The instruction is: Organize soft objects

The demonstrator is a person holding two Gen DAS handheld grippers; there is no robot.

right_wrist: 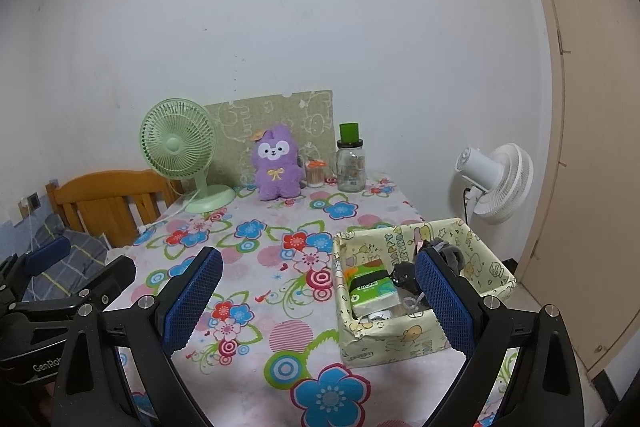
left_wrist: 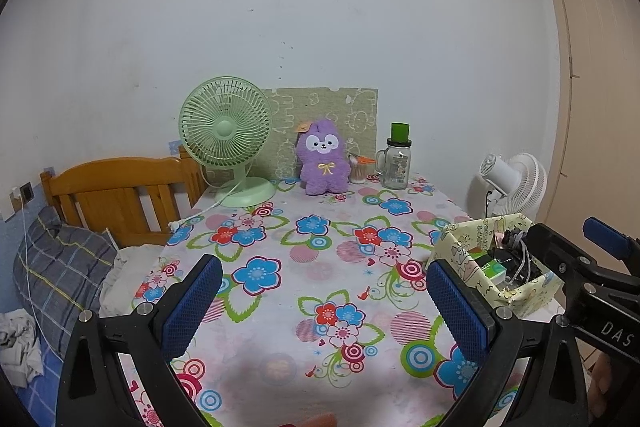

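Purple plush toy (left_wrist: 322, 158) upright at far edge of tabletop (left_wrist: 280, 259), propped against green foam mat (left_wrist: 328, 115), between green desk fan (left_wrist: 225, 131) and glass jar (left_wrist: 397, 163). Patterned box (right_wrist: 420, 287) on right side holds green tissue pack (right_wrist: 370, 289), other contents hard to make out. Left tool (left_wrist: 324, 303) and right tool (right_wrist: 318, 299) both spread wide, holding nothing, low over near edge

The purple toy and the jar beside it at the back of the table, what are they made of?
The purple toy looks like soft plush fabric: fuzzy, matte pile with a stitched yellow bow. The jar seems to be clear glass, see-through and glossy with a handle, topped by a green cap, probably plastic.
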